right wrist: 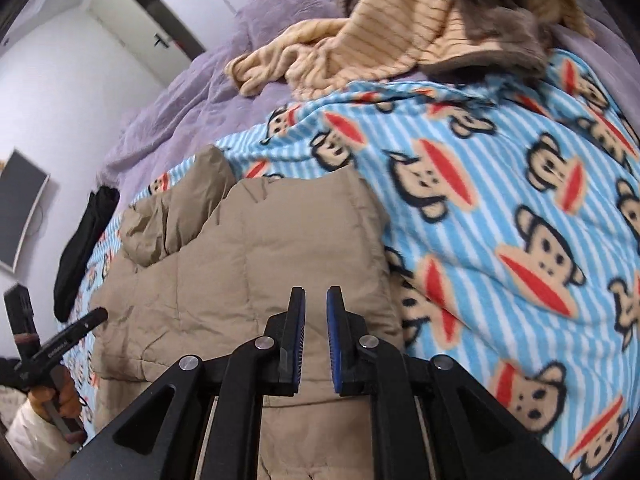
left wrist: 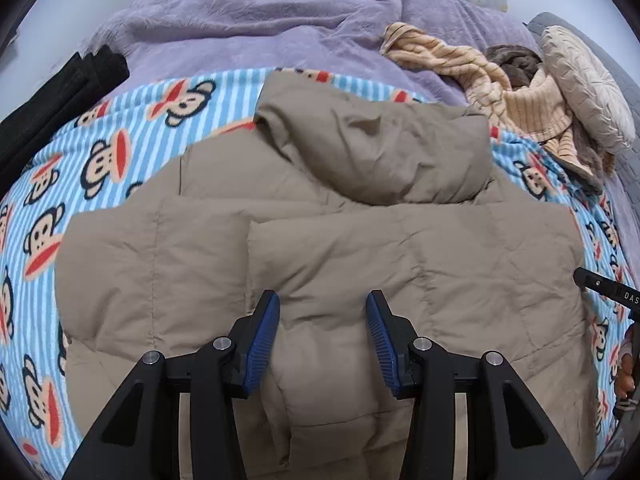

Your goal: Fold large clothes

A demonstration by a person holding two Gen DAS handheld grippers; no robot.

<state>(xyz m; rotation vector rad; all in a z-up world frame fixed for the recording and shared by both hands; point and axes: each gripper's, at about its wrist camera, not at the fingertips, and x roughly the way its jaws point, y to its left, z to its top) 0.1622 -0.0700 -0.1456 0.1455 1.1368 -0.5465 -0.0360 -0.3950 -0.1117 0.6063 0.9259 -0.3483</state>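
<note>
jacket (left wrist: 320, 240): lower hem cut off by the frame bottom, behind the gripper arms | right gripper (left wrist: 608, 288), right of jacket: only a tip shows, jaws out of frame | brown furry item (left wrist: 516, 64), beyond jacket hood: half-buried, identity unclear

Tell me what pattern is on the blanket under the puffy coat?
Cartoon monkey faces on light blue and white stripes, clearest on the blanket in the right wrist view.

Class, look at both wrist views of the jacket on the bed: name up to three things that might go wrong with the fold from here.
1. The tan puffy jacket is thick; a fold may spring back open.
2. Its hood lies bunched on top, so folding over it could leave a lump.
3. The left gripper is open and the right gripper is nearly closed on nothing; either might also pinch the monkey-print blanket underneath.
</note>
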